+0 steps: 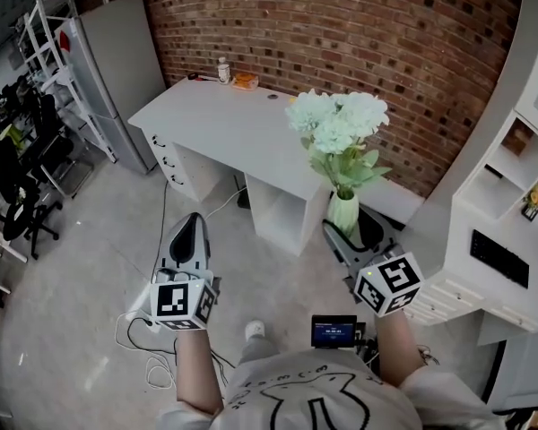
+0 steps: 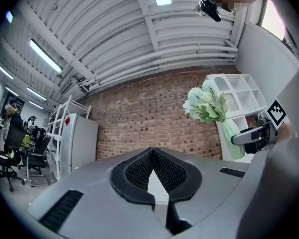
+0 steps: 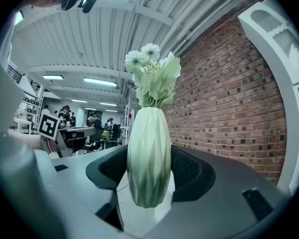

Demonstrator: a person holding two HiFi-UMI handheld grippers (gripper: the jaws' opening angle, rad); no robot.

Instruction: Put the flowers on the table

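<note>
Right hand-held gripper (image 1: 347, 226) is hiding the vase (image 1: 342, 208) underside; items (image 1: 244, 81) beyond the vase are looking too small to name.

Pale green faceted vase (image 3: 148, 156), white flowers (image 1: 336, 119), red brick wall (image 1: 359, 25), white table (image 1: 215, 124)

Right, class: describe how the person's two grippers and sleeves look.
Left gripper and right gripper: smooth grey shells, jaws lined with black ribbed pads. Each carries a white cube printed with black square markers. The person wears a light grey top with a dark line drawing.
</note>
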